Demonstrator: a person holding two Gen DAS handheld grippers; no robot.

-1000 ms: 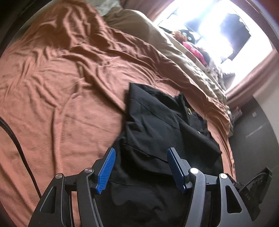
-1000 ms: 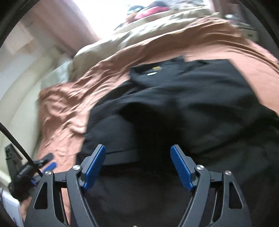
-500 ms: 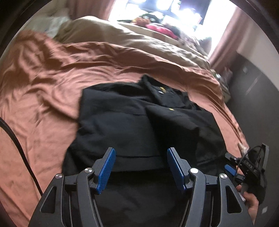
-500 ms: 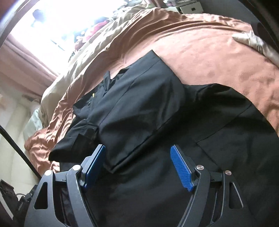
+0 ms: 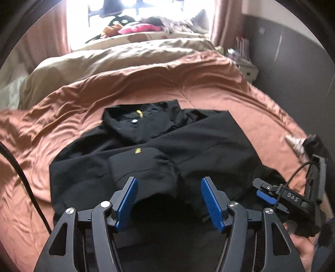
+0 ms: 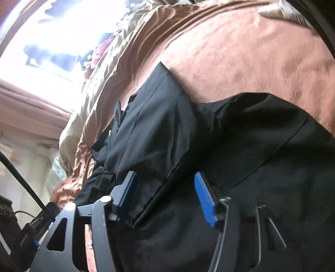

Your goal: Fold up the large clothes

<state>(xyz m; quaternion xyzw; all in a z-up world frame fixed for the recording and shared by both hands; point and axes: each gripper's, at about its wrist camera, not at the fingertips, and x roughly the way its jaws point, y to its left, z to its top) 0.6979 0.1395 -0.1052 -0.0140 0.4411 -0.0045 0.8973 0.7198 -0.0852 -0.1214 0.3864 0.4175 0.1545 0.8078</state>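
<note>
We see the black jacket [image 5: 159, 150] lying lengthwise ahead, collar far; right gripper [image 6: 165, 196], jaws just closing w/ its near edge between, is closer; left gripper [image 5: 168, 200] gapes empty.

A black jacket [image 5: 188, 146] lies on the bed's rust-brown sheet [image 5: 73, 108].

Daylight floods from the blown-out window [image 5: 134, 12]; the black shirt [image 5: 188, 146] loses detail. Right view is motion-blurred; fisheye edges curve and darken.

white letters "oas" — on the right gripper [image 5: 293, 198] body.
</note>
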